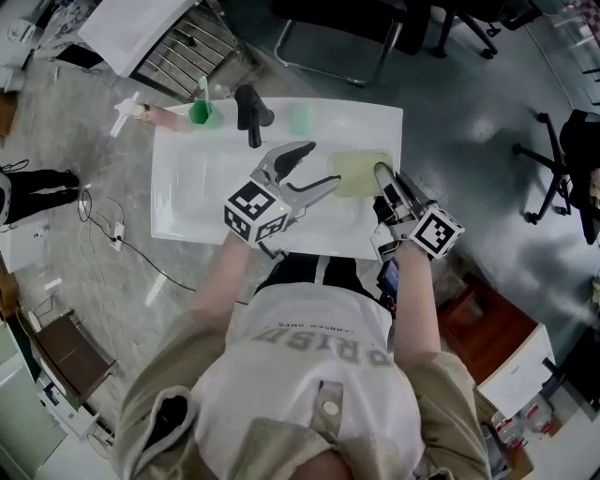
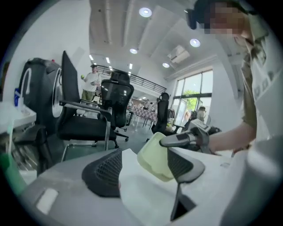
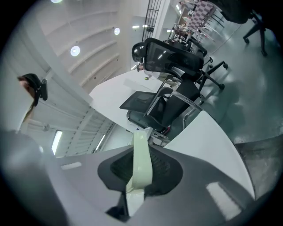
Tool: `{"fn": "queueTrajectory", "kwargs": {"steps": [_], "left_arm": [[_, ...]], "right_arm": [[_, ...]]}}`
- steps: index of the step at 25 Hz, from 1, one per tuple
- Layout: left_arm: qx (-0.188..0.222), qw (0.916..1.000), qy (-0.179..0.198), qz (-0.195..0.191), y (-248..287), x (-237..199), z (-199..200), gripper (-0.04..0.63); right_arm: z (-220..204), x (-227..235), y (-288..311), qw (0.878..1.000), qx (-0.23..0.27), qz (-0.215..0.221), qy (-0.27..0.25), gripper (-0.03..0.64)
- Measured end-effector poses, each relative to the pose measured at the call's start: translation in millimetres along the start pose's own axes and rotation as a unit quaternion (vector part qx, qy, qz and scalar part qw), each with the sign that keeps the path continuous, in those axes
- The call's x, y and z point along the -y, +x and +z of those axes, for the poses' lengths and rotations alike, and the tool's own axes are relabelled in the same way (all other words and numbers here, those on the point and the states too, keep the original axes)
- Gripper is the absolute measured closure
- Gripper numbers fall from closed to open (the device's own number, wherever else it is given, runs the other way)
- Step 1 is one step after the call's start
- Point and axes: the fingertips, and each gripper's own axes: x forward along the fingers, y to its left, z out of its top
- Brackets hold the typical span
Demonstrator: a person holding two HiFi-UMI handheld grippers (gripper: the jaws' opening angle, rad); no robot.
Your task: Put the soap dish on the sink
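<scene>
The pale green soap dish hangs over the right part of the white sink, near its right rim. My right gripper is shut on the dish's right edge; in the right gripper view the dish stands edge-on, pinched between the two dark pads. My left gripper is open just left of the dish, its jaws spread wide with nothing pressed between them. In the left gripper view the dish shows tilted beyond the jaws, with the right gripper clamped on its top edge.
A black faucet stands at the sink's back rim, with a green cup, a paler cup and a pink spray bottle beside it. Office chairs stand beyond the sink. A red-brown box sits at the right.
</scene>
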Motion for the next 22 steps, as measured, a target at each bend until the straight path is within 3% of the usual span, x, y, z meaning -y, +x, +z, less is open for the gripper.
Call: {"fn": "queueTrajectory", "kwargs": {"steps": [2, 5, 10, 14, 22], "left_arm": [[-0.036, 0.9968, 0.071, -0.001, 4, 7, -9, 0.236], [-0.091, 0.9828, 0.161, 0.006, 11, 9, -31, 0.208], [-0.145, 0.9599, 0.239, 0.022, 25, 7, -54, 0.204], [-0.178, 0.9458, 0.27, 0.03, 39, -1, -66, 0.204], [-0.207, 0.9399, 0.271, 0.013, 62, -9, -77, 0.204]], "right_arm": [[4, 5, 1, 1.0, 0.011, -0.004, 0.017, 0.584], [6, 12, 5, 0.999, 0.021, -0.011, 0.036, 0.588], [8, 27, 7, 0.998, 0.023, -0.031, 0.043, 0.591], [11, 37, 10, 0.998, 0.022, -0.038, 0.048, 0.592], [10, 57, 15, 0.996, 0.018, -0.05, 0.076, 0.594]]}}
